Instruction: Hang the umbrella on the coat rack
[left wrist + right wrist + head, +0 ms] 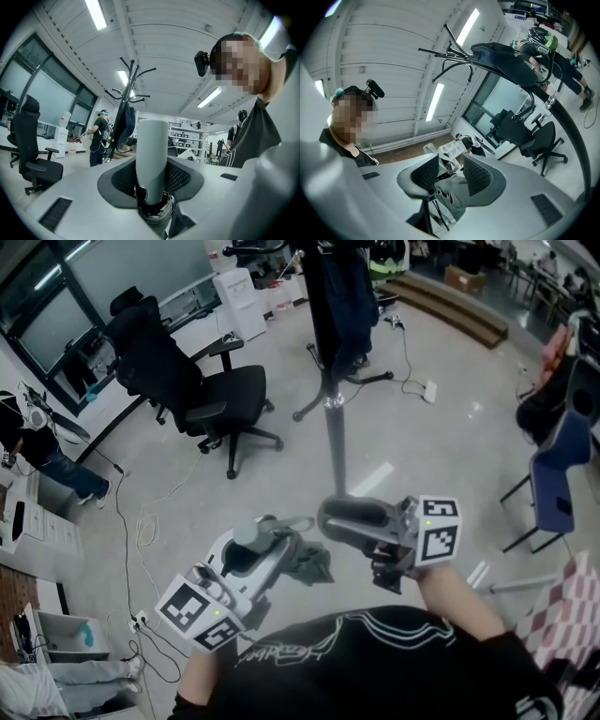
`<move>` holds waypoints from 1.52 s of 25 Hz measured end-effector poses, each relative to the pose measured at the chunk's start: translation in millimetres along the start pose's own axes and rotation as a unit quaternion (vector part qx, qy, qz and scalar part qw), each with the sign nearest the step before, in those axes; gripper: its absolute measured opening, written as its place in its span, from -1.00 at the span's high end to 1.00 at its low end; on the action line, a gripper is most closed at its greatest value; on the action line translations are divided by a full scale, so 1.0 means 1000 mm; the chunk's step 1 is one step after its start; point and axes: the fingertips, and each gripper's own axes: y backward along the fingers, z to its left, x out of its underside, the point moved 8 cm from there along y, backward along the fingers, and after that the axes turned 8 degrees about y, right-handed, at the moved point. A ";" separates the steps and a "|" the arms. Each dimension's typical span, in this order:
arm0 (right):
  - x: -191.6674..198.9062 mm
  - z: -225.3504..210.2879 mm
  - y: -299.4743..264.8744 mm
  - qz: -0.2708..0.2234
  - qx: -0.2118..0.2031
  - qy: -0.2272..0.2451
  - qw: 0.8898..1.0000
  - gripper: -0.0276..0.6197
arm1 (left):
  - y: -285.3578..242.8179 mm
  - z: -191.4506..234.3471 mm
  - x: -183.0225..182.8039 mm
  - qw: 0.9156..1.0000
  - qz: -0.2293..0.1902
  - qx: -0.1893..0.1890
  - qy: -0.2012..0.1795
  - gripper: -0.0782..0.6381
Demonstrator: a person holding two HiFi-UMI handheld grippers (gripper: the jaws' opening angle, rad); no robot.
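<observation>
That umbrella (305, 559) looks light, floppy canopy (452, 199) but stiff handle (152, 154), so left fingers (117, 180) clamp the handle while right fingers (478, 176) sit released.

The folded grey-green umbrella (302, 561), canopy bunched and pale cylindrical handle (152, 150) upright between the left gripper's (152, 180) fingers, is held in the air near the coat rack (335, 432), a chrome pole on black feet carrying a dark garment (342, 287).
</observation>
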 end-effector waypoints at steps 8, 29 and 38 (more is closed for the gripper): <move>0.004 -0.027 -0.022 -0.002 0.013 -0.051 0.999 0.42 | -0.013 0.029 -0.007 1.000 0.005 0.026 0.010 0.38; -0.005 -0.070 -0.071 -0.060 0.138 -0.040 0.988 0.76 | -0.041 0.144 -0.027 0.990 0.052 0.131 0.029 0.38; -0.019 -0.086 -0.073 -0.089 0.219 0.007 0.972 0.79 | -0.074 0.187 -0.023 0.978 0.094 0.180 0.039 0.38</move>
